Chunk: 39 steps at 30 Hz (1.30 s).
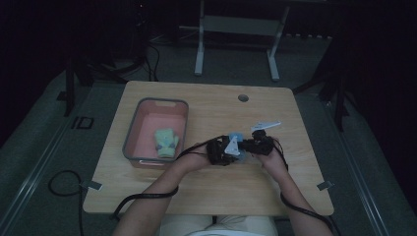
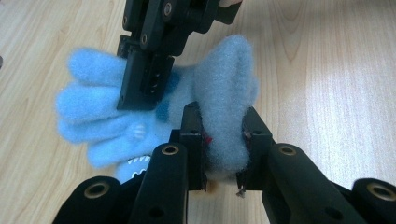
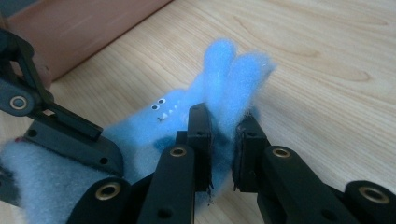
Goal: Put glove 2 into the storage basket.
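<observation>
Pink inside and grey at the rim, one bin (image 1: 132, 129) sits at centre left of the high view on the wooden table (image 1: 206, 194). It holds one green glove (image 1: 166, 142), lying in its lower half toward the right wall. The bin's reddish wall also shows at the upper left of the right gripper view.

One blue glove (image 1: 236, 137) is just right of centre in the high view, well apart from the bin and caught between the two grippers, which meet there with the person's hands behind them.

In the left gripper view the left gripper (image 2: 223, 149) has its jaws nearly closed, pinching a thick fold of the blue glove's cuff end at lower centre of the frame. The glove's fingers spread toward the left of that frame. The other gripper comes down from the top edge onto the glove's middle.

In the right gripper view the right gripper (image 3: 223, 147) is likewise almost closed, squeezing fleece at the base of two glove fingers (image 3: 243, 74) that stand up above the jaws at centre frame. The left gripper shows at the left of this frame, holding the paler cuff at the lower left corner.

Counted: two gloves, one bin, two grippers.
</observation>
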Motion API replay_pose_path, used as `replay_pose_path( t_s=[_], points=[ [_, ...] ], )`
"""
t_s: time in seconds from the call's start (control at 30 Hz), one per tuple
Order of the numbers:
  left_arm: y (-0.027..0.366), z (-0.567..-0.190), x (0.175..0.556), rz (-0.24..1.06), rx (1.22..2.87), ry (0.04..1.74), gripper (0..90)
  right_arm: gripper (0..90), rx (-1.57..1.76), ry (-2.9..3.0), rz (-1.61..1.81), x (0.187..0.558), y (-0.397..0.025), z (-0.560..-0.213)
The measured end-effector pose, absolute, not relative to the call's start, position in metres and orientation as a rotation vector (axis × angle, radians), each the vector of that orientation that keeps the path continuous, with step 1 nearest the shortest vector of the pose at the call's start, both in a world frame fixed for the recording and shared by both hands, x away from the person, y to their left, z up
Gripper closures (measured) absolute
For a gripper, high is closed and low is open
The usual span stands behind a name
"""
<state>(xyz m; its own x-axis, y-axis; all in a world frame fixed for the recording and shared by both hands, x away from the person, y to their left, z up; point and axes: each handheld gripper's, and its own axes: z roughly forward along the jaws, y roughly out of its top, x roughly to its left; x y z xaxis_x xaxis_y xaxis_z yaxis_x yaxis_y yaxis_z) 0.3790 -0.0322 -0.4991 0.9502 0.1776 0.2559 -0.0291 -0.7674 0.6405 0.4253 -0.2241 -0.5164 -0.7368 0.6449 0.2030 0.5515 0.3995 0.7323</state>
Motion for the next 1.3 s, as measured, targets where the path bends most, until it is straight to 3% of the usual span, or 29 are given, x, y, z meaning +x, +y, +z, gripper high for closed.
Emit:
replay_pose_path(
  t_s=[0.8, 1.3],
  points=[
    [-0.002, -0.425, 0.378, 0.534, 2.458, 0.061, 76.0, 80.1, 0.969, 2.476, 1.341, 0.429, -0.194, -0.450],
    [0.058, -0.398, 0.373, 0.609, 2.453, 0.136, 76.0, 80.1, 0.871, 2.483, 1.407, 0.440, -0.131, -0.419]
  ],
)
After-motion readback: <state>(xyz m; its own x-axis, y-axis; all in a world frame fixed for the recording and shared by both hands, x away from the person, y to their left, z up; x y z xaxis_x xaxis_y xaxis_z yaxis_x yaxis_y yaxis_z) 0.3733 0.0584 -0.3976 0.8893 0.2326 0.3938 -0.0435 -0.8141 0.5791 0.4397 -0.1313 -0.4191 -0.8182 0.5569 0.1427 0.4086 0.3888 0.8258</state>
